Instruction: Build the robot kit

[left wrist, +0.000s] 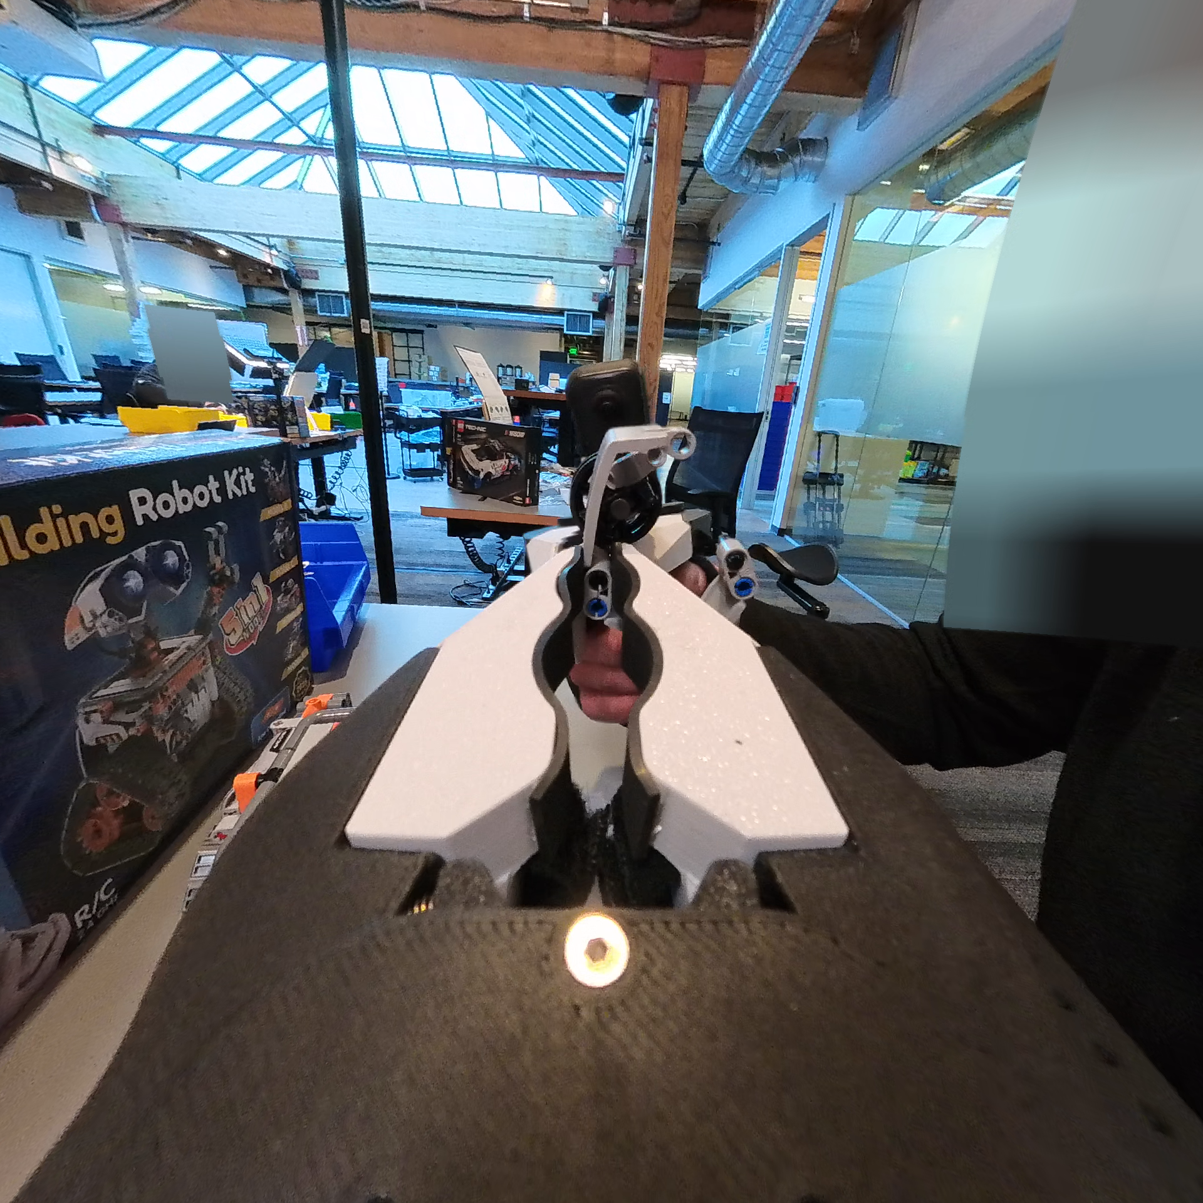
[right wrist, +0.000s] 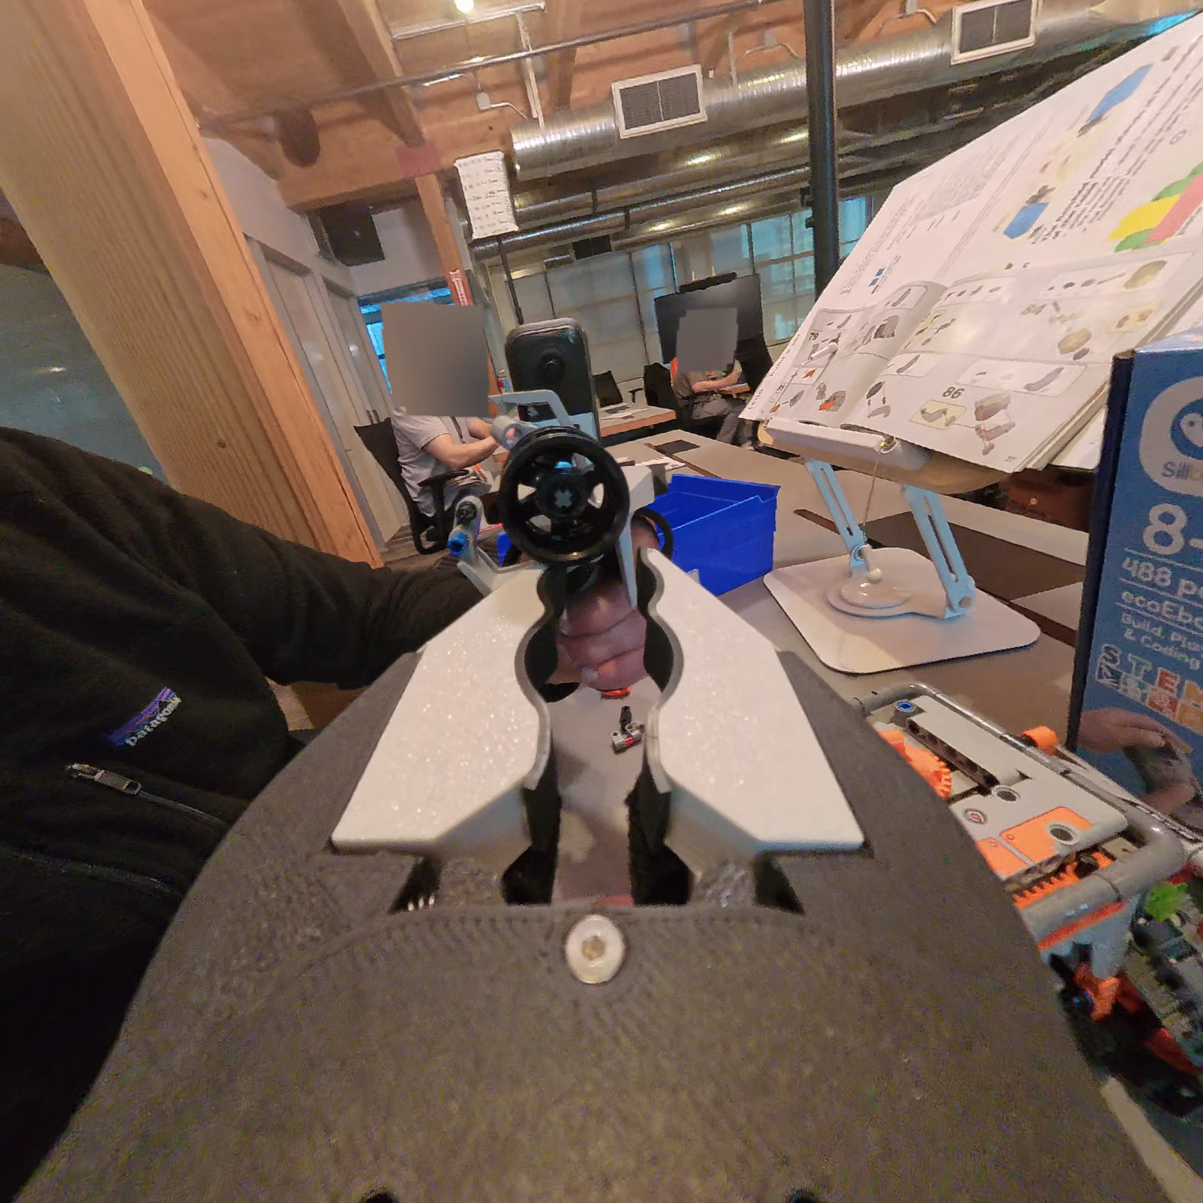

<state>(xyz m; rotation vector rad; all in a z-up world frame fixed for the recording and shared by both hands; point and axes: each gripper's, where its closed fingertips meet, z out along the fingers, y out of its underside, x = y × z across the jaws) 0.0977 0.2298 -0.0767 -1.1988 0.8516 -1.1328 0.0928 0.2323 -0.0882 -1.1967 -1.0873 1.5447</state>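
Both grippers are held up facing each other and grip one small brick assembly. In the left wrist view, my left gripper (left wrist: 597, 573) is shut on a grey beam with a blue pin (left wrist: 597, 594). A bent white liftarm (left wrist: 641, 452) rises from it beside a black wheel (left wrist: 612, 509). In the right wrist view, my right gripper (right wrist: 595, 569) is shut on the same assembly just under the black wheel (right wrist: 563, 504). The other gripper's camera (right wrist: 553, 371) shows behind it. A hand (right wrist: 602, 641) shows through the finger gap.
A robot kit box (left wrist: 150, 618), a blue bin (left wrist: 332, 586) and a grey-orange model (right wrist: 1015, 801) sit on the table. An open instruction booklet (right wrist: 976, 312) on a stand, a blue box (right wrist: 1146, 553) and a small loose piece (right wrist: 626, 732) are there too. A black sleeve (right wrist: 195, 586) reaches in at the left. My two grippers' fingertips are within a few centimetres of each other.
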